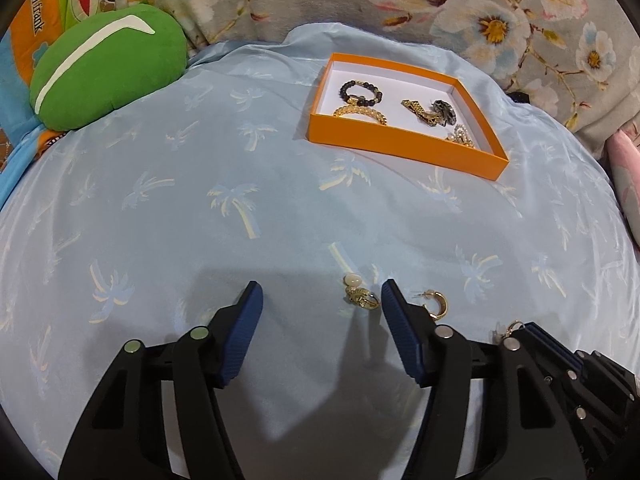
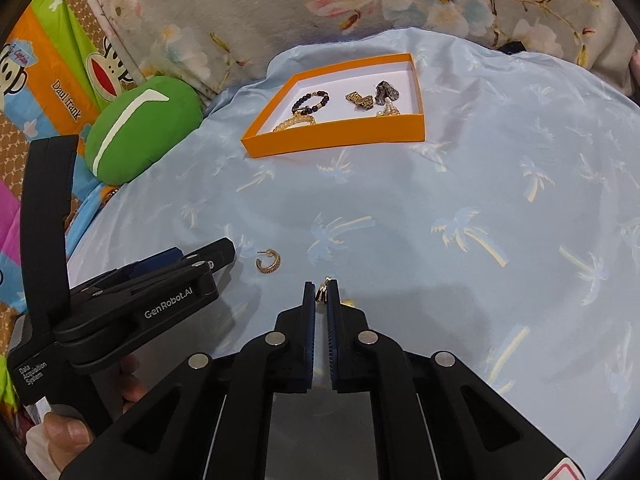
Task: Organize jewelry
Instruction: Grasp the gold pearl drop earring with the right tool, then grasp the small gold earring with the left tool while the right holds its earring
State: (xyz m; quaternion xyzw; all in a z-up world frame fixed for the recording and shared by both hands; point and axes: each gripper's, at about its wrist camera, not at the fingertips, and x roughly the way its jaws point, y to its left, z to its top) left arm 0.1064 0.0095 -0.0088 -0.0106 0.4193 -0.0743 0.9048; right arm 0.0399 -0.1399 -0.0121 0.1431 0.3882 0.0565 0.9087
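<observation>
An orange tray (image 1: 400, 142) (image 2: 332, 136) with a white floor holds a black bead bracelet (image 1: 360, 92), a gold chain bracelet (image 1: 360, 114) and other pieces. My left gripper (image 1: 322, 300) is open, low over the blue cloth, with a small gold and white earring (image 1: 360, 294) lying between its fingers. A gold hoop earring (image 1: 438, 304) (image 2: 268, 261) lies just right of it. My right gripper (image 2: 321, 292) is shut on a small gold earring (image 2: 322, 289) that sticks out at the tips; it also shows in the left wrist view (image 1: 520, 332).
A green cushion (image 1: 108, 68) (image 2: 140, 128) sits at the left beside printed cartoon fabric. Floral bedding (image 1: 500, 12) rises behind the tray. A pink pillow (image 1: 624, 176) lies at the right edge. The blue palm-print cloth (image 1: 200, 200) covers the work surface.
</observation>
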